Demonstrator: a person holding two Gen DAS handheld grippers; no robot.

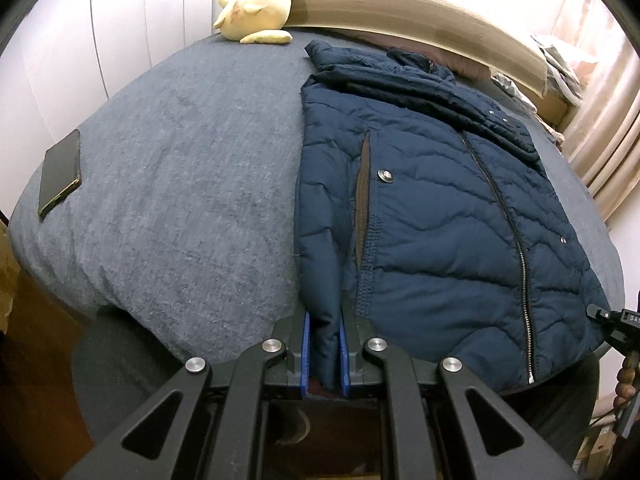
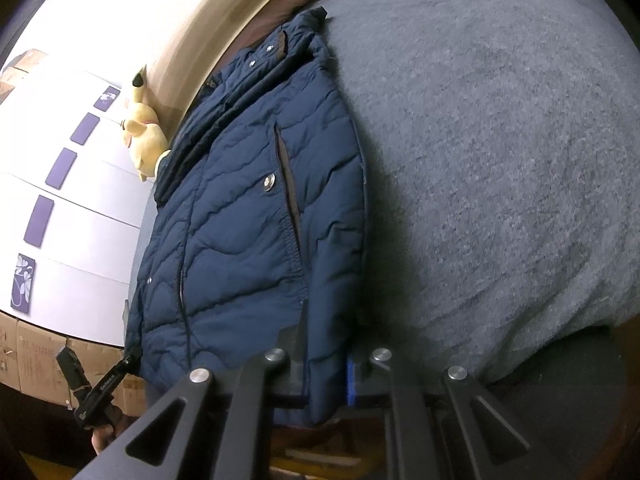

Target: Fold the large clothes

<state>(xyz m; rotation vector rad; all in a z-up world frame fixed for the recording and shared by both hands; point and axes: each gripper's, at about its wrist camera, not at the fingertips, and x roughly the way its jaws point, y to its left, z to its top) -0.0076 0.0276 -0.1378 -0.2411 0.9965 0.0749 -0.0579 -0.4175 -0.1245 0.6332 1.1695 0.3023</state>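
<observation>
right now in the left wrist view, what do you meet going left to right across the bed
phone → plush toy → navy jacket → right gripper at the far edge

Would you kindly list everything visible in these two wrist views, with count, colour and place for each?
jacket: one, navy quilted, lying zipped on the bed with its hem at the near edge
bed cover: one, grey, spread over the whole bed
plush toy: one, yellow, at the far end against the headboard
phone: one, black, on the cover well apart from the jacket
headboard: one, beige, along the far end of the bed
cardboard boxes: several, brown, stacked below the white wall
left tongs: one, black with blue pads, shut on the hem's left corner
right tongs: one, black with blue pads, shut on the hem's right corner
</observation>
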